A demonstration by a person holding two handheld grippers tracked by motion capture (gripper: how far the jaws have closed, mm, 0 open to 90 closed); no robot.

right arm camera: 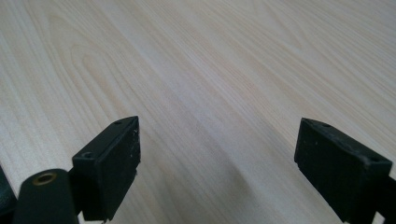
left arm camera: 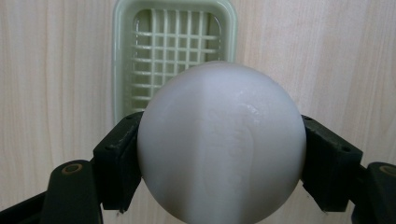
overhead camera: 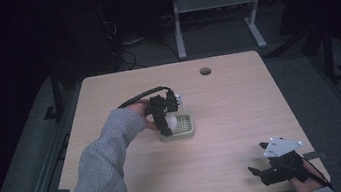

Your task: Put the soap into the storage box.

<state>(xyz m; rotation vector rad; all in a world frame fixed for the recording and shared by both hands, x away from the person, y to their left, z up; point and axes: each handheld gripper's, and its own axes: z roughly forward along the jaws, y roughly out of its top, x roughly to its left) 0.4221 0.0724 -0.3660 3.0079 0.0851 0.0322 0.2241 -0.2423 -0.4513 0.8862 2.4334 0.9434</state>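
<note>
A smooth white ball is clamped between the two black jaws of my left gripper, one jaw on each side. In the high view the left gripper holds the white ball just above the left end of a pale green slotted tray near the table's middle. The same green tray lies straight below and ahead in the left gripper view, with nothing showing in its grid. My right gripper rests low at the table's front right corner; its jaws stand wide apart over bare wood.
The light wooden table has a round cable hole near its far edge. A desk frame and cables stand on the dark floor beyond. The person's grey sleeve crosses the front left of the table.
</note>
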